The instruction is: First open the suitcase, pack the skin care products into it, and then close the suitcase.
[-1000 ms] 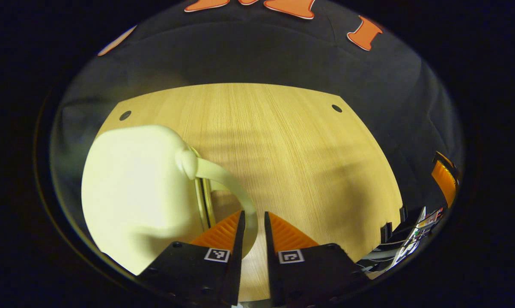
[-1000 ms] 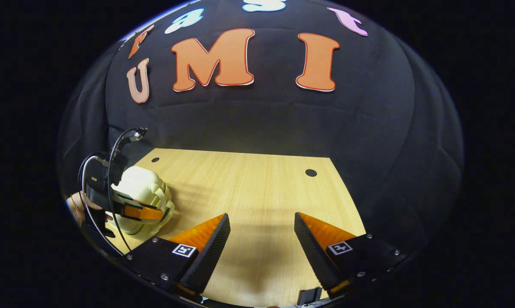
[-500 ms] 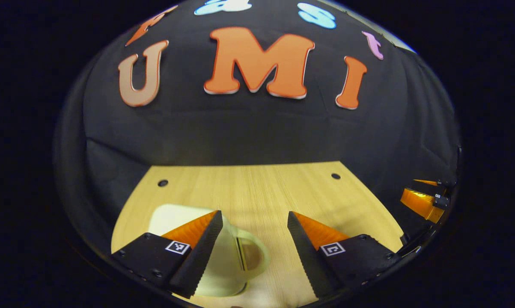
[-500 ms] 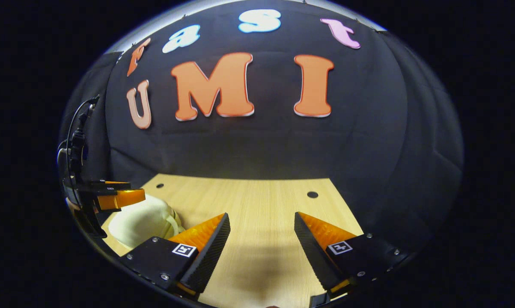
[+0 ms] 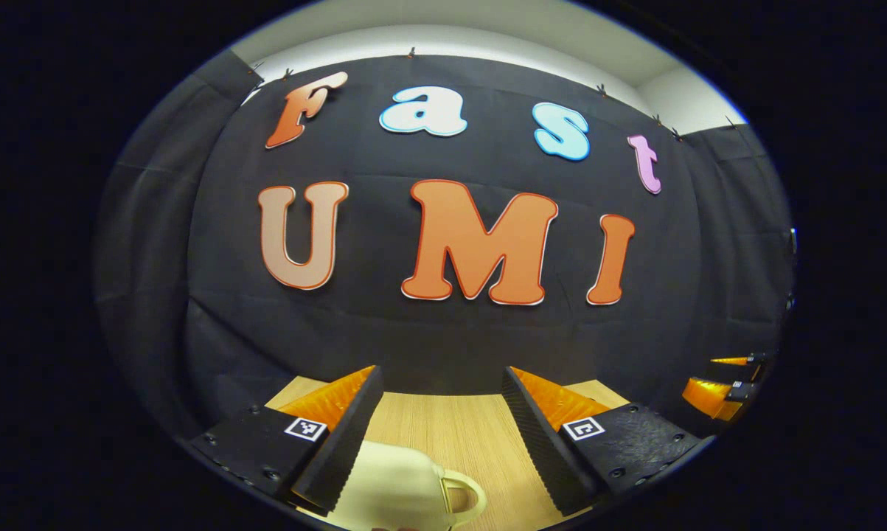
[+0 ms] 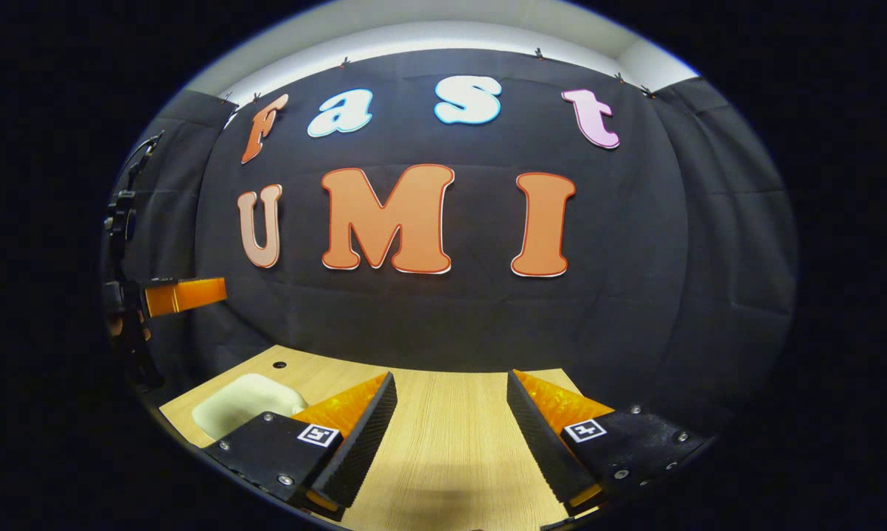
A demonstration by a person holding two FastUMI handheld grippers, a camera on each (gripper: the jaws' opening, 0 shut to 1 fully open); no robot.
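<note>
My left tool (image 5: 439,413) and right tool (image 6: 450,424) both stand wide apart, holding nothing. The little cream suitcase (image 5: 395,490) sits shut on the desk (image 6: 443,457) under my left tool. I could bump it off the desk's edge.

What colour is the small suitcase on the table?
Pale cream-yellow; the suitcase shows best in the left gripper view.

table (image 6: 443,450): pale wood, fine straight grain, matt | suitcase (image 5: 395,490): cream, smooth hard shell, looks plastic | fingers (image 6: 358,435): black ribbed pads, orange ridged plastic backs | wall: matt black cloth, creased
</note>
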